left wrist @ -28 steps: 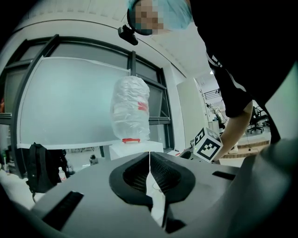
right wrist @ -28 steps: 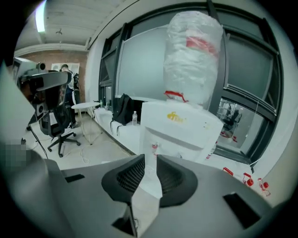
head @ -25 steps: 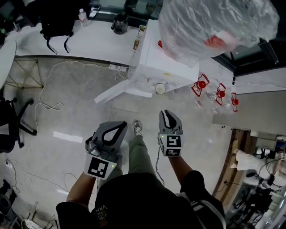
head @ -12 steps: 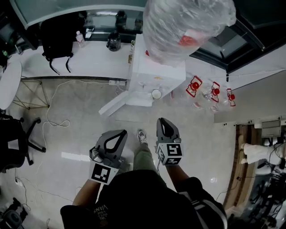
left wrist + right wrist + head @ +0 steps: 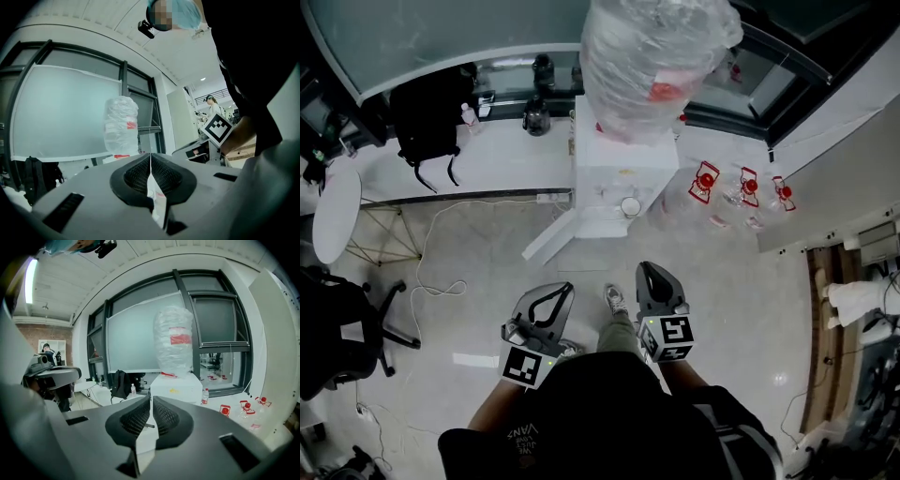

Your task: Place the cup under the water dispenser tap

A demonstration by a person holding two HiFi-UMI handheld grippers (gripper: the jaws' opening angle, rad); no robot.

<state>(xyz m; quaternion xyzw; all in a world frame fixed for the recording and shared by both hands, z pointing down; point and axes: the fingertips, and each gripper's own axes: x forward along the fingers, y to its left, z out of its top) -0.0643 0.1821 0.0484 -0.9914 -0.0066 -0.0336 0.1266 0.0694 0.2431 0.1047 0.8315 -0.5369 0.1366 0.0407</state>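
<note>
A white cup (image 5: 630,206) stands on the ledge under the taps of the white water dispenser (image 5: 614,169), which carries a big plastic-wrapped bottle (image 5: 652,56). Both grippers are held near the person's body, well back from the dispenser and pointing at it. My left gripper (image 5: 561,289) is shut and empty. The jaws of my right gripper (image 5: 647,270) are closing, almost together, with nothing between them. In the right gripper view the dispenser (image 5: 177,387) and bottle (image 5: 173,341) rise beyond my right gripper (image 5: 150,399); the cup is hidden. My left gripper (image 5: 151,157) sees the bottle (image 5: 121,124).
A white panel (image 5: 555,236) leans from the dispenser's foot onto the floor. Red-capped bottles (image 5: 741,192) lie to its right. A black backpack (image 5: 427,117) and a kettle (image 5: 534,117) sit on the white counter (image 5: 487,159). An office chair (image 5: 337,323) stands at the left.
Both grippers rose and drew back with the person, so the dispenser and cup sit farther up the picture. The right gripper's jaws narrowed from slightly apart to almost together.
</note>
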